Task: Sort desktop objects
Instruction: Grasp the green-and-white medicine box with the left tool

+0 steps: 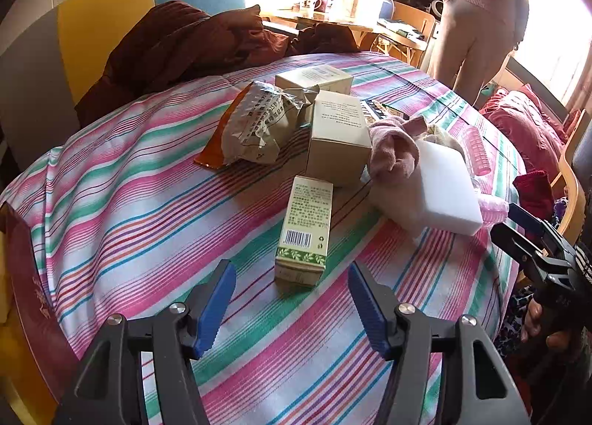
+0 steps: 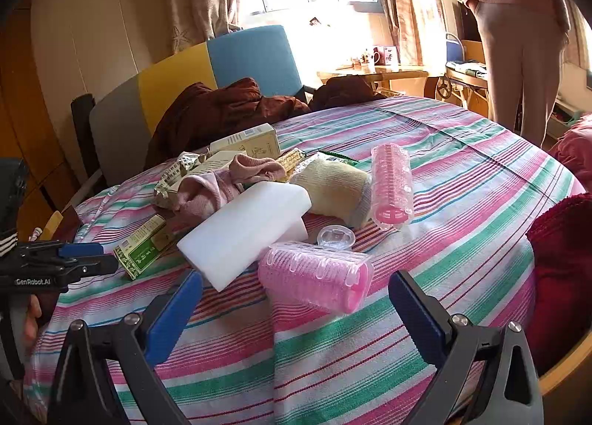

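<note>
A cloth point(image 2: 462, 180) striped in pink, green, white and purple is covering the worktop, with two pink rollers point(image 2: 318, 277) and a white block point(image 2: 244, 228) showing against it. The boxes point(image 1: 338, 136) are showing tan, one point(image 1: 305, 228) pale green with a leaf band and a barcode. Blue fingers point(image 1: 216, 308) are standing out on black gripper frames, and the chair point(image 2: 207, 77) behind is showing grey, yellow and blue panels.

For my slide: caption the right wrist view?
Open right gripper faces a pink hair roller on the striped tablecloth.

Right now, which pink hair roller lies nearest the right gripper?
The roller lying crosswise just ahead of the open right gripper, beside the white block; the other roller sits farther back.
</note>
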The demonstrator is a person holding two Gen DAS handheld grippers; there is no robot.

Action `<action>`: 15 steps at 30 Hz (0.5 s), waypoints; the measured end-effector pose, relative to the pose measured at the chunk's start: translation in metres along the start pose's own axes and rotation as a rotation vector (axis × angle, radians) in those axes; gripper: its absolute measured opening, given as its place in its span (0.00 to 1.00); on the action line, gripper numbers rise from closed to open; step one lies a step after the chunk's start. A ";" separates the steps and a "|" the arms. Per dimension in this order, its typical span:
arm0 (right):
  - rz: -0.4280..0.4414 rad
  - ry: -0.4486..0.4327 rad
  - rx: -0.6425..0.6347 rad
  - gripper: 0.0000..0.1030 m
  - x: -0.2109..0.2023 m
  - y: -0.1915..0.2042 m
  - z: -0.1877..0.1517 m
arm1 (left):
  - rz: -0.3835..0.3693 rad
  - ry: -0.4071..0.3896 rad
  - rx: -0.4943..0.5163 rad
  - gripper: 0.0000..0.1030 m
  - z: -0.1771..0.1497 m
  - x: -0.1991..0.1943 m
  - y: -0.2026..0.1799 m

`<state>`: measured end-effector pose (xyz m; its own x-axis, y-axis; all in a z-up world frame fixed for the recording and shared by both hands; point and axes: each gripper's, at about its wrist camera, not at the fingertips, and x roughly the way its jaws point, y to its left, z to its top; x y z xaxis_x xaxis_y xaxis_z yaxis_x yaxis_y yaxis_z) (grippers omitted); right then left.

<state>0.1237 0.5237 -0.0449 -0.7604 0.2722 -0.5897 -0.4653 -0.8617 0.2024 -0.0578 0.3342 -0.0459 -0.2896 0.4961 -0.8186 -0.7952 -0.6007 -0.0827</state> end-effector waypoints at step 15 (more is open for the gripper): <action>-0.074 -0.003 -0.006 0.86 0.009 0.006 -0.005 | -0.039 0.042 0.007 0.38 0.014 0.040 -0.006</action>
<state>0.1167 0.5193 -0.0530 -0.7251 0.3369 -0.6006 -0.5180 -0.8415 0.1535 -0.0715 0.3665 -0.0702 -0.2357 0.4925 -0.8378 -0.8091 -0.5770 -0.1115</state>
